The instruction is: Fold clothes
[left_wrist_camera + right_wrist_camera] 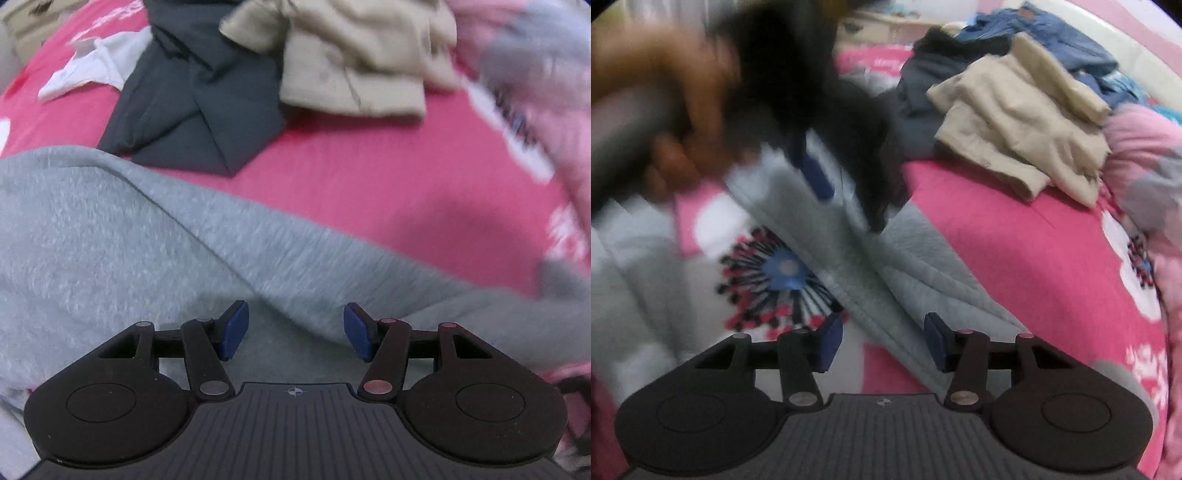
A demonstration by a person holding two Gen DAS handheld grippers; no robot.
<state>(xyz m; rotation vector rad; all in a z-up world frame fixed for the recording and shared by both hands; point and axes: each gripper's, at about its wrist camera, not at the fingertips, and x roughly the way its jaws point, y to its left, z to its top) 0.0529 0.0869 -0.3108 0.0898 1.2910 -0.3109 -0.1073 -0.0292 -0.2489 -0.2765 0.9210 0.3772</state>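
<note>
A light grey sweatshirt-like garment (110, 236) lies on the pink bedspread (369, 177) and fills the near half of the left wrist view. My left gripper (295, 330) is open just above it, with grey cloth between and below the blue pads. In the right wrist view the same grey garment (916, 288) runs diagonally across the bed. My right gripper (884, 341) is open over its ribbed edge. The left gripper and the hand holding it (701, 110) show blurred at upper left.
A dark grey garment (192, 96), a beige garment (354, 59) and a white cloth (88, 70) lie further back on the bed. A pile with beige (1023, 114) and blue denim clothes (1052, 40) sits at the back right. A pink quilt (1145, 155) lies at the right.
</note>
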